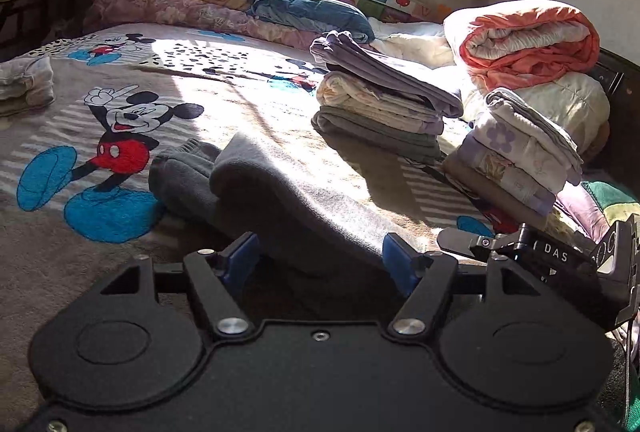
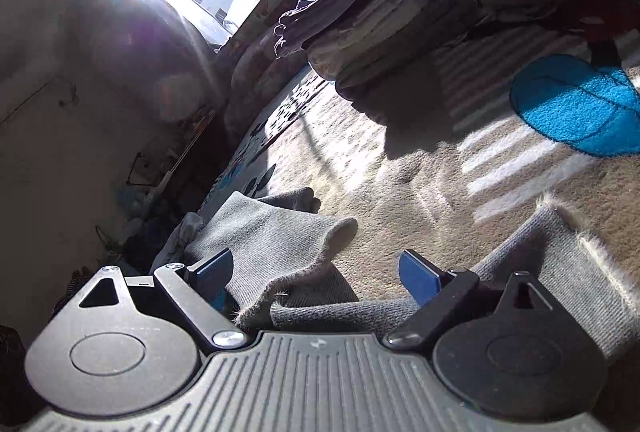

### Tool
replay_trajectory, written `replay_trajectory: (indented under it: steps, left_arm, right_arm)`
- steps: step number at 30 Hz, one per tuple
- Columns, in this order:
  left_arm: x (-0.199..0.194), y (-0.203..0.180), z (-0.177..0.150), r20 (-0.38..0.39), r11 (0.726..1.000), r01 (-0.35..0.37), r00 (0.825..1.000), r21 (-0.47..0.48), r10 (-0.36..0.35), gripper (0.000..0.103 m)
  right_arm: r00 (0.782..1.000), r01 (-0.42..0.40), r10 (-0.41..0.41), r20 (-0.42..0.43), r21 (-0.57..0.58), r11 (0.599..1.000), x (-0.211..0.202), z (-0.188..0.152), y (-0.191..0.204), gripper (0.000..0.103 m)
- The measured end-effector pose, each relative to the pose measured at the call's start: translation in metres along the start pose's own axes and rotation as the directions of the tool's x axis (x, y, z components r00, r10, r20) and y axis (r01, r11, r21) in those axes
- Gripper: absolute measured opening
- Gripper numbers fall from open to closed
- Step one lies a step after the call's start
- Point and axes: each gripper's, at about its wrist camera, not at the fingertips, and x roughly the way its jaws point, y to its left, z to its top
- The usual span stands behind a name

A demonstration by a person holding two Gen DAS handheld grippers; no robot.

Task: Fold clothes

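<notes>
— What does the left gripper point(image 1: 320, 256) look like from your seat?

— I see a matte black body with two round raised discs, black linkage arms pinned by silver screws, and blue fingers point(image 1: 240, 260). A small screw sits at the centre of its top edge.

— And the right gripper point(image 2: 316, 274)?

— In its own camera I see the same shape, but the middle plate is ribbed with straight grooves, and its fingers point(image 2: 418, 278) are blue too. From the left camera I read white letters "DAS" on its black side.
</notes>
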Motion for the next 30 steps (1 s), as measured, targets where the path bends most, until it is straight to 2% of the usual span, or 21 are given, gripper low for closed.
replay_trajectory:
  steps: [2,4,6,7,9,11,14,17,23,25,26,27,30]
  left_arm:
    - [0.001,0.005,-0.005,-0.019,1.000,-0.022,1.000,0.015,0.023,0.070]
    - [0.003,0.010,-0.009,-0.036,0.999,-0.033,0.999,0.016,0.033,0.070]
    - [0.006,0.015,-0.013,-0.053,0.999,-0.038,0.998,0.008,0.038,0.070]
    - [0.007,0.017,-0.014,-0.062,0.999,-0.042,0.997,0.002,0.042,0.070]
    - [0.010,0.021,-0.017,-0.080,0.999,-0.050,0.996,-0.010,0.049,0.070]
    - [0.011,0.024,-0.019,-0.090,0.998,-0.050,0.995,-0.024,0.048,0.070]
    - [0.010,0.028,-0.021,-0.100,0.998,-0.054,0.994,-0.036,0.050,0.070]
    - [0.008,0.031,-0.021,-0.105,0.998,-0.056,0.993,-0.038,0.052,0.070]
    - [0.005,0.033,-0.020,-0.105,0.997,-0.056,0.993,-0.045,0.051,0.070]
    - [0.003,0.033,-0.019,-0.102,0.997,-0.056,0.993,-0.045,0.051,0.070]
    - [0.002,0.033,-0.019,-0.102,0.997,-0.056,0.993,-0.047,0.051,0.070]
    - [0.001,0.034,-0.019,-0.103,0.997,-0.055,0.993,-0.048,0.050,0.070]
    - [0.000,0.035,-0.021,-0.108,0.997,-0.056,0.993,-0.047,0.050,0.070]
  right_arm:
    - [1.000,-0.012,0.013,-0.019,0.015,1.000,0.008,-0.003,0.000,0.090]
    - [1.000,-0.015,0.016,-0.024,0.024,1.000,0.015,-0.004,0.001,0.085]
    - [1.000,-0.021,0.021,-0.022,0.019,1.000,0.019,-0.005,0.002,0.059]
    - [0.999,-0.030,0.031,-0.015,0.021,0.999,0.019,-0.006,0.002,0.053]
    - [0.999,-0.050,0.050,-0.003,0.025,0.998,0.019,-0.006,0.003,0.027]
    - [0.997,-0.066,0.065,0.039,0.028,0.997,0.012,-0.005,0.004,0.015]
    - [0.985,-0.143,0.133,0.112,0.089,0.986,0.000,0.000,-0.003,0.009]
    - [0.980,-0.157,0.140,0.144,0.118,0.980,-0.007,0.003,-0.010,0.008]
    - [0.980,-0.143,0.124,0.154,0.119,0.983,-0.009,0.007,-0.012,0.007]
    - [0.988,-0.109,0.095,0.125,0.117,0.987,-0.005,0.007,-0.011,0.027]
    - [0.990,-0.102,0.088,0.113,0.120,0.988,-0.003,0.007,-0.010,0.067]
    - [0.991,-0.095,0.083,0.102,0.123,0.988,0.000,0.006,-0.010,0.088]
    - [0.997,-0.060,0.056,0.053,0.078,0.995,0.012,0.004,-0.002,0.086]
